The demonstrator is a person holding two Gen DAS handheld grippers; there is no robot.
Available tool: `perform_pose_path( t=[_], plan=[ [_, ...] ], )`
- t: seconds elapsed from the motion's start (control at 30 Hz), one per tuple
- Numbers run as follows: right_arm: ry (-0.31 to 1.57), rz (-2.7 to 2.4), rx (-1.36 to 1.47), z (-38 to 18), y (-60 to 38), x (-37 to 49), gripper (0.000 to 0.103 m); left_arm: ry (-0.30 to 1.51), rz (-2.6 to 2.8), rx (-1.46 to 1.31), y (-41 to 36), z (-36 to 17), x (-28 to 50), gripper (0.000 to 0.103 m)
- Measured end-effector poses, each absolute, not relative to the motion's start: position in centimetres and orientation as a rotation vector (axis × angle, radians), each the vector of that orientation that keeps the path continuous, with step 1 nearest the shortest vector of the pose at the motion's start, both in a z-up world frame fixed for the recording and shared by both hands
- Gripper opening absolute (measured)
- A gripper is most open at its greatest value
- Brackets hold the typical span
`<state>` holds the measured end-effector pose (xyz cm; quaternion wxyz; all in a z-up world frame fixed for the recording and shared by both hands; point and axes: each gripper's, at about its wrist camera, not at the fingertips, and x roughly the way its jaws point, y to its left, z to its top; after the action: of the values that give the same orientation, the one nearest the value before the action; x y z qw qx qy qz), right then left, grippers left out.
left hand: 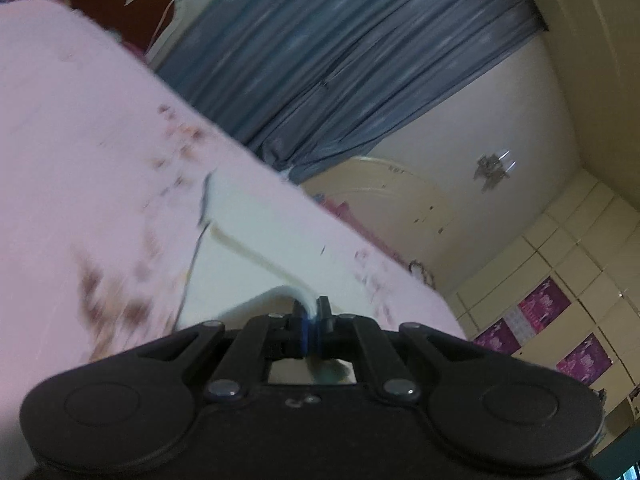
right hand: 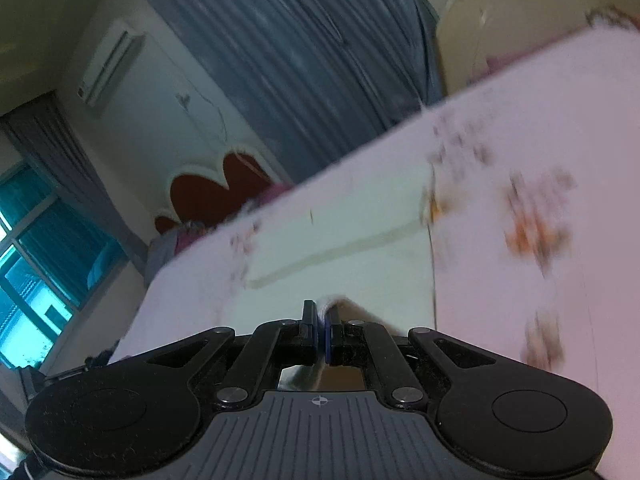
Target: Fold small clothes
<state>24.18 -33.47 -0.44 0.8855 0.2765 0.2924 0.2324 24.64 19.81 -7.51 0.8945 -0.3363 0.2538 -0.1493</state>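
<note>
A pale cream-white small garment (left hand: 240,256) lies on the pink floral bedspread (left hand: 80,160). My left gripper (left hand: 311,314) is shut on a lifted edge of the garment, and the cloth is pinched between the jaws. In the right wrist view the same garment (right hand: 344,236) stretches away from me. My right gripper (right hand: 321,318) is shut on another edge of it. Both views are tilted and blurred by motion.
The pink bedspread (right hand: 520,140) covers the bed. Grey-blue curtains (left hand: 340,60) hang behind it. A red heart-shaped headboard (right hand: 216,192), a wall air conditioner (right hand: 110,66) and a window (right hand: 36,248) show at the left. Cabinets with purple posters (left hand: 560,320) stand at the right.
</note>
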Motion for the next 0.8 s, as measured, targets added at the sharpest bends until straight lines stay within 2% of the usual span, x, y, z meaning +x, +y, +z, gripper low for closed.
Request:
perform_pose_path(
  t=[0.13,0.3,0.57,0.8],
  plan=[
    [0.578,0.453,0.546,1.3,-33.1,30.1,0.002,0.495,-0.309,-0.718,20.0,-6.6,31.0,0.003],
    [0.615,0.403,0.565,0.2,-32.4,38.3,0.002,0.537,-0.283,-0.757,20.4,-7.8,38.8,0.003],
    [0.742,0.317,0.647,-5.4,-32.0,50.0,0.002,0.704,-0.245,-0.725,20.6,-12.5,50.0,0.003],
    [0.844,0.263,0.722,-10.5,-32.4,55.3,0.002,0.797,-0.217,-0.707,20.9,-15.6,55.6,0.003]
  ],
)
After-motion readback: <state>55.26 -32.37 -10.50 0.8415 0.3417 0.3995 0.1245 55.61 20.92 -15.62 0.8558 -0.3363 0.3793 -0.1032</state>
